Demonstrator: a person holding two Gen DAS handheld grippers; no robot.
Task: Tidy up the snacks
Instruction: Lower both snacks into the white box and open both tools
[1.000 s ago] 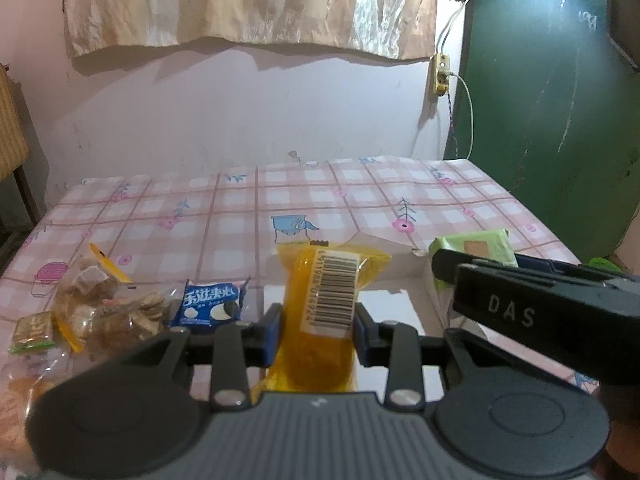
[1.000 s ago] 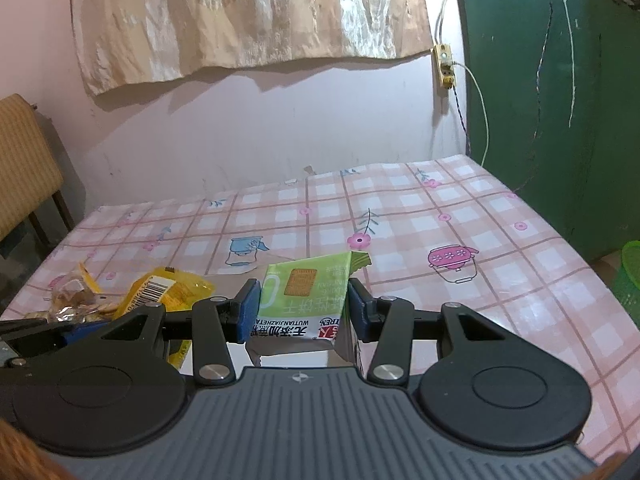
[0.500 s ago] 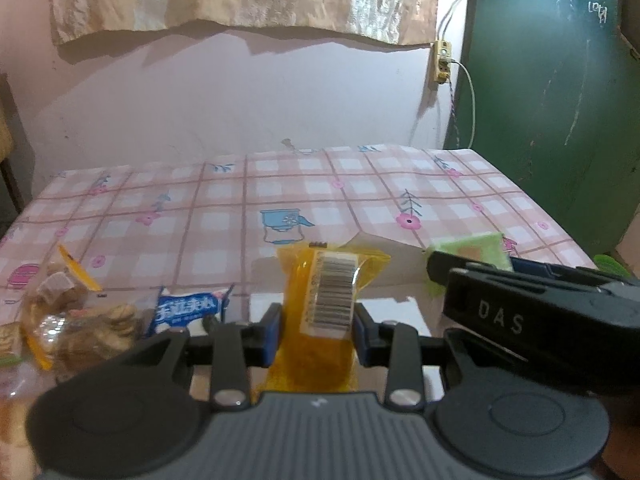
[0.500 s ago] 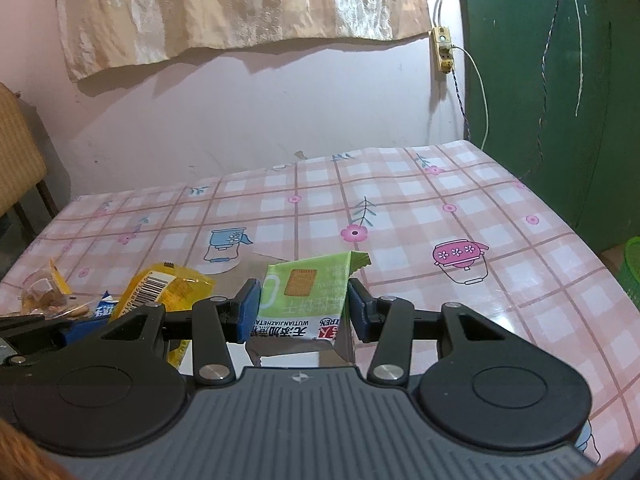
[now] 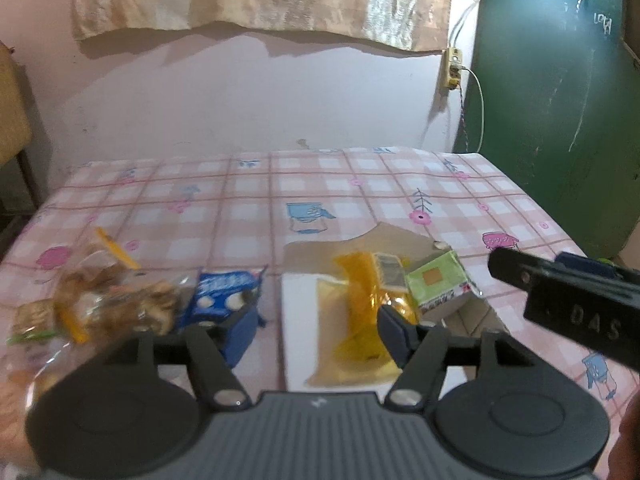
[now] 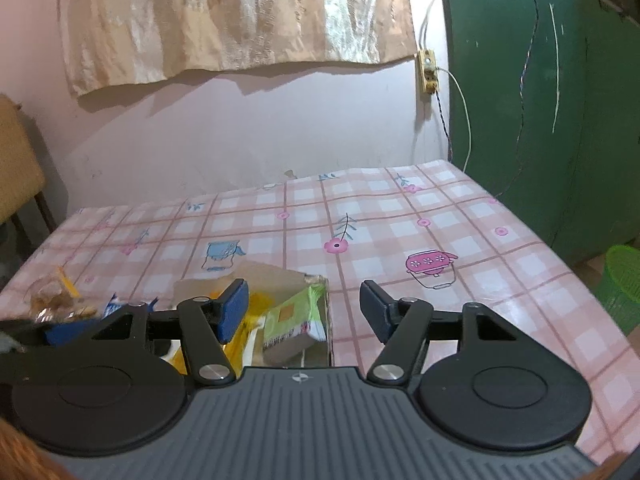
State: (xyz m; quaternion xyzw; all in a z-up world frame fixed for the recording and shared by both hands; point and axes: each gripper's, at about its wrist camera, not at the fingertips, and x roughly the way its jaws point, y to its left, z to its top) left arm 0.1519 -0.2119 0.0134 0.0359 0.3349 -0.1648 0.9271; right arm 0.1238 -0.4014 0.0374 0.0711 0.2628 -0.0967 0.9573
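A yellow snack packet (image 5: 366, 312) and a green snack packet (image 5: 438, 282) lie together in a shallow cardboard box (image 5: 396, 240) on the checked tablecloth. My left gripper (image 5: 316, 334) is open and empty above the box's left side. My right gripper (image 6: 302, 312) is open and empty above the same box (image 6: 280, 276), with the green packet (image 6: 294, 318) and the yellow packet (image 6: 244, 332) below it. It also shows at the right of the left wrist view.
A blue cookie packet (image 5: 224, 294) and clear bags of biscuits (image 5: 108, 300) lie left of the box. The pink checked table (image 6: 400, 232) stretches behind. A green basket (image 6: 622, 284) sits off the right edge, a chair (image 6: 16, 168) at far left.
Both grippers have opened and let go: the yellow packet and the green packet now lie in the box. Both grippers have risen.
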